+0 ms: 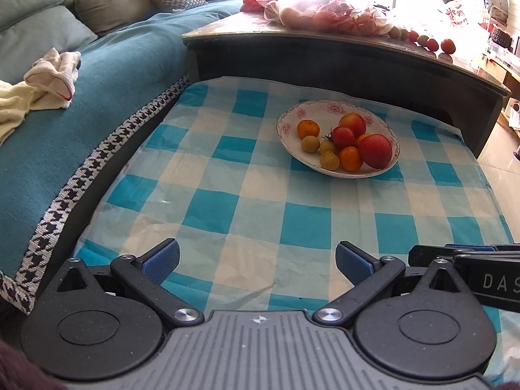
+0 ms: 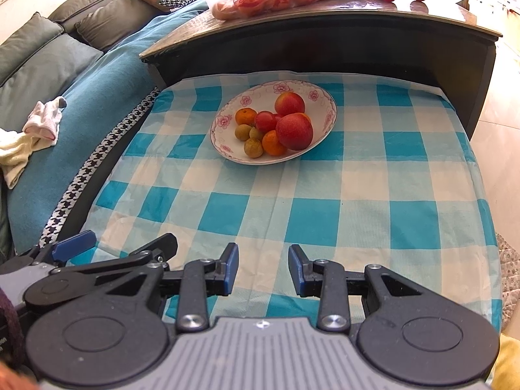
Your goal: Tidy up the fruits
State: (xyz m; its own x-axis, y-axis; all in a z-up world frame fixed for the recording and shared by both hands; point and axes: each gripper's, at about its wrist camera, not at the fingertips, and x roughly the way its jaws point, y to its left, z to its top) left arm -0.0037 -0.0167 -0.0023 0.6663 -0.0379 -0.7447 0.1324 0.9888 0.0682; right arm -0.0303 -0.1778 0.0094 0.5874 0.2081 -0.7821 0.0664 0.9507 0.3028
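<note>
The left gripper (image 1: 256, 261) is held with its jaws spread wide and nothing between them; the right gripper (image 2: 263, 268) is held with its jaws narrower, a gap showing, also empty. Both are poised above the near edge of the worktop, over bare checked cloth (image 2: 325, 195). Well beyond, toward the far edge, a flowered plate (image 2: 224, 120) is seen, with apples, oranges and small fruits heaped inside.
</note>
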